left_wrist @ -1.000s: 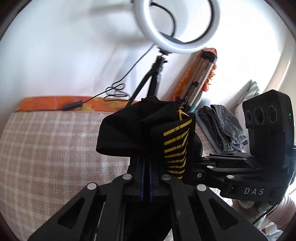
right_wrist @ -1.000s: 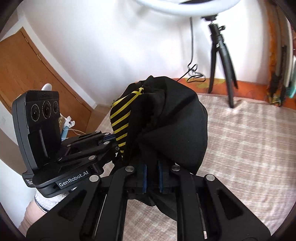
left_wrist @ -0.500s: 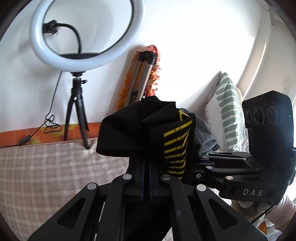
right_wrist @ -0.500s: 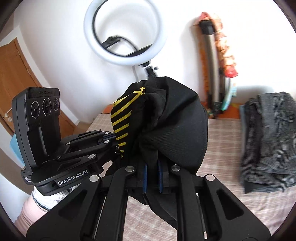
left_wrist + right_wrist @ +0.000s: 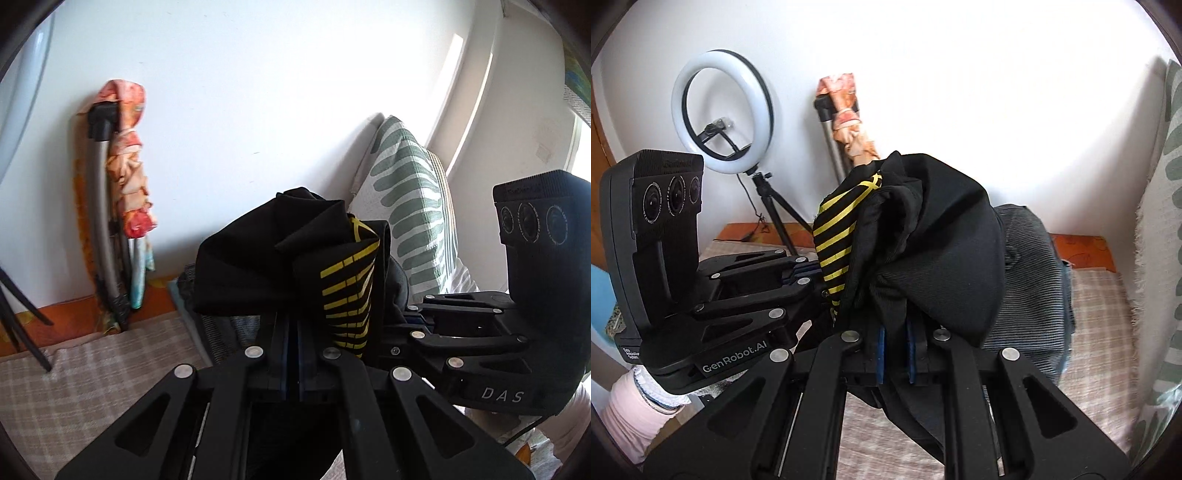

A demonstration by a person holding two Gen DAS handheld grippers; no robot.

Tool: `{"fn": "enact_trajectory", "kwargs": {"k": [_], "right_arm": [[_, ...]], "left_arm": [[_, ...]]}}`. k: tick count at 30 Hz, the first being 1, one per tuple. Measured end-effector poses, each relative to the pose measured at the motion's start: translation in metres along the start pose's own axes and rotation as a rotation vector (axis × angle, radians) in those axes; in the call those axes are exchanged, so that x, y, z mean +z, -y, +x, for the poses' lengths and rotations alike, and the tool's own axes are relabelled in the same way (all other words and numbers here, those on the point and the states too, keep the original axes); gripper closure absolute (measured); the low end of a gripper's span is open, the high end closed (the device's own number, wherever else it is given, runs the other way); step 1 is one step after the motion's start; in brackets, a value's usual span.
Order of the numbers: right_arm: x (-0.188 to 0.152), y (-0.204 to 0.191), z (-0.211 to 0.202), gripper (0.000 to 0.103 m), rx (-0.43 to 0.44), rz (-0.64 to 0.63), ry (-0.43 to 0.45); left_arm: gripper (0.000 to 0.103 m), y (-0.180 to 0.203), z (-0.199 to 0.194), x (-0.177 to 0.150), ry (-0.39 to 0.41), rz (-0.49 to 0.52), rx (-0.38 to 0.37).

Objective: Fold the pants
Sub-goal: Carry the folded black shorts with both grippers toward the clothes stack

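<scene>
While soft, light and floppy, black pants (image 5: 280,258) bunched between both tools above the bed (image 5: 92,373): left tool (image 5: 291,332) pinching the striped edge, right tool (image 5: 897,332) clamping thicker folds. Best gripped at hems, since limp.
</scene>
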State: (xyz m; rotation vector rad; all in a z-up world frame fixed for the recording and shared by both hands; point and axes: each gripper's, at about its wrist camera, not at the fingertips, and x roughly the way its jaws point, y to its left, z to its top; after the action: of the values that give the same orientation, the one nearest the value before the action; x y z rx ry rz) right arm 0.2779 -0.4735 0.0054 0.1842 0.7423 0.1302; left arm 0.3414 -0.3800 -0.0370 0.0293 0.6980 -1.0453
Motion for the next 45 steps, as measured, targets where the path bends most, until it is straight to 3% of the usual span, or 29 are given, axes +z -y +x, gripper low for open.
{"fn": "enact_trajectory", "kwargs": {"k": [7, 15, 17, 18, 20, 24, 29, 32, 36, 40, 42, 44, 45], "right_arm": [[0.009, 0.054, 0.022, 0.091, -0.044, -0.030, -0.045], [0.023, 0.067, 0.072, 0.093, -0.054, -0.134, -0.093], [0.030, 0.073, 0.083, 0.093, -0.091, -0.196, -0.113], [0.035, 0.086, 0.088, 0.093, -0.128, -0.184, -0.114], [0.041, 0.111, 0.095, 0.093, -0.142, -0.120, -0.121], [0.037, 0.143, 0.115, 0.093, -0.188, -0.060, -0.148], [0.028, 0.147, 0.121, 0.093, -0.221, -0.038, -0.154], [0.028, 0.145, 0.116, 0.086, -0.246, -0.040, -0.143], [0.030, 0.148, 0.110, 0.074, -0.227, -0.007, -0.133], [0.023, 0.151, 0.118, 0.075, -0.220, 0.010, -0.146], [0.019, 0.152, 0.122, 0.082, -0.230, 0.003, -0.146], [0.015, 0.154, 0.125, 0.086, -0.249, 0.000, -0.147], [0.014, 0.155, 0.127, 0.087, -0.256, 0.005, -0.149]], "left_arm": [[0.103, 0.027, 0.066, 0.018, -0.002, 0.013, -0.015], [0.103, 0.002, 0.117, 0.017, -0.029, -0.028, 0.040], [0.103, -0.006, 0.122, 0.018, -0.027, -0.035, 0.053], [0.103, -0.013, 0.123, 0.018, -0.021, -0.032, 0.068], [0.103, -0.032, 0.128, 0.017, -0.027, -0.034, 0.175], [0.103, -0.071, 0.127, 0.009, -0.058, -0.087, 0.247], [0.103, -0.078, 0.115, 0.000, -0.058, -0.051, 0.279], [0.103, -0.078, 0.112, 0.002, -0.062, -0.046, 0.322], [0.102, -0.067, 0.097, 0.008, -0.023, -0.045, 0.245], [0.102, -0.029, 0.111, 0.023, -0.058, 0.019, 0.086], [0.102, -0.011, 0.136, 0.028, -0.117, 0.059, 0.025], [0.101, -0.004, 0.165, 0.031, -0.158, 0.066, 0.036], [0.101, -0.004, 0.179, 0.031, -0.171, 0.069, 0.088]]}}
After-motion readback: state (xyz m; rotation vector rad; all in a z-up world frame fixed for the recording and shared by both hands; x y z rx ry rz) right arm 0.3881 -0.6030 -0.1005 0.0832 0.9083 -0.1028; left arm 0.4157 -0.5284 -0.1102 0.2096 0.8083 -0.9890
